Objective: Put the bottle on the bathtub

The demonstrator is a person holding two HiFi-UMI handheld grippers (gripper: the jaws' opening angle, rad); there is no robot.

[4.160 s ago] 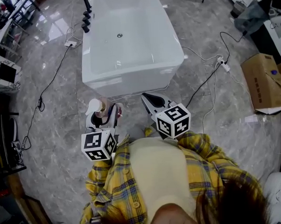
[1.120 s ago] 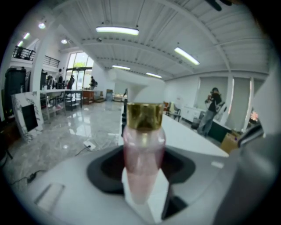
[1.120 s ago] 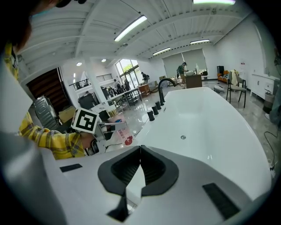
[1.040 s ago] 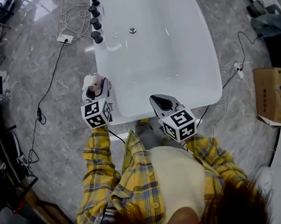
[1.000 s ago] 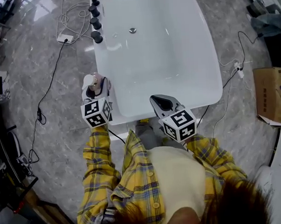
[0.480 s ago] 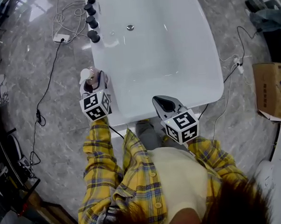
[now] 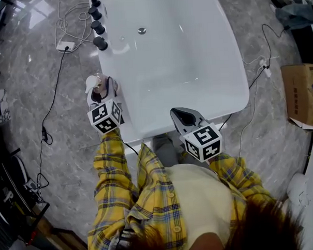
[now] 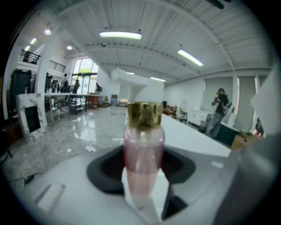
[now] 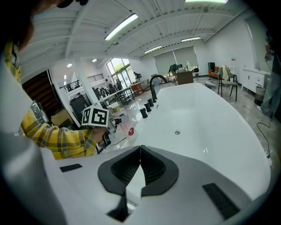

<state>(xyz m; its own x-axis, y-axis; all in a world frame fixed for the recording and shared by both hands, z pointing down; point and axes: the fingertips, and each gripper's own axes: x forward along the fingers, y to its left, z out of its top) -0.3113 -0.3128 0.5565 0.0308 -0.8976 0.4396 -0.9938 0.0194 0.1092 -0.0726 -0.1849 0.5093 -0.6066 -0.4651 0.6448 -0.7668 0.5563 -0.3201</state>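
A pink pump bottle (image 8: 143,162) with a gold collar and white pump head stands upright between the jaws of my left gripper (image 7: 99,93), which is shut on it. In the head view the bottle (image 7: 96,86) hangs at the left rim of the white bathtub (image 7: 217,101), near its front corner. My right gripper (image 7: 183,117) is shut and empty, over the tub's front rim. From the right gripper view the bottle (image 9: 130,130) and the left gripper's marker cube (image 9: 95,116) show beside the tub's left edge.
Black tap knobs (image 7: 96,27) and a spout line the tub's left rim further back. The drain (image 7: 141,30) lies in the basin. Cables and a power strip (image 7: 64,46) trail on the marble floor to the left. A cardboard box (image 7: 301,95) sits at the right.
I have walked up to the tub over the last seconds. My left gripper carried the bottle from in front of the tub to its left rim and slightly forward. The right gripper stayed shut.
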